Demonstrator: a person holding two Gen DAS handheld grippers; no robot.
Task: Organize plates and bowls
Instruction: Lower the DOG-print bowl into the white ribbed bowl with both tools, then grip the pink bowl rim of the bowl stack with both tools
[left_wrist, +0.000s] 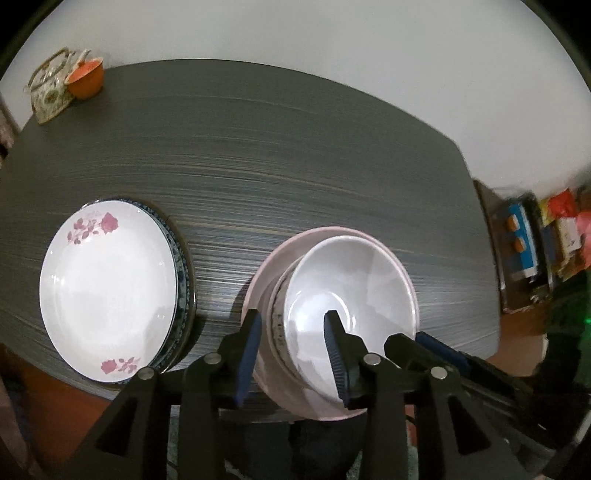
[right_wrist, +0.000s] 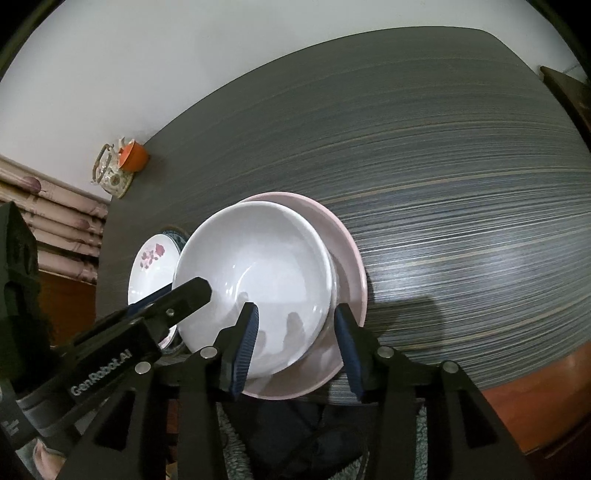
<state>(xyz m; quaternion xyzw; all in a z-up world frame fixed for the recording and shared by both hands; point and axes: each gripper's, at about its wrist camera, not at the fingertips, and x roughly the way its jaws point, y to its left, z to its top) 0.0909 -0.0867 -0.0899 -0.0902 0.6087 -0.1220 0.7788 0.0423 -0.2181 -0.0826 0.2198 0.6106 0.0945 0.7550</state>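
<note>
A white bowl (left_wrist: 354, 280) (right_wrist: 258, 266) sits nested in a second bowl (left_wrist: 275, 314), and both rest in a wide pink dish (left_wrist: 273, 266) (right_wrist: 347, 258) near the table's front edge. My left gripper (left_wrist: 291, 328) straddles the white bowl's left rim, one finger outside and one inside, and is open with gaps on both sides. My right gripper (right_wrist: 297, 317) straddles the right rim in the same way, open, its pads clear of the rim. To the left lies a white plate with pink flowers (left_wrist: 107, 291) (right_wrist: 151, 266) stacked on a blue-patterned plate (left_wrist: 181, 266).
A floral teapot (left_wrist: 48, 92) (right_wrist: 110, 177) and an orange cup (left_wrist: 86, 79) (right_wrist: 133, 157) stand at the far left corner of the dark striped table (left_wrist: 295, 147). Coloured boxes (left_wrist: 535, 240) lie beyond the table's right edge. A white wall runs behind.
</note>
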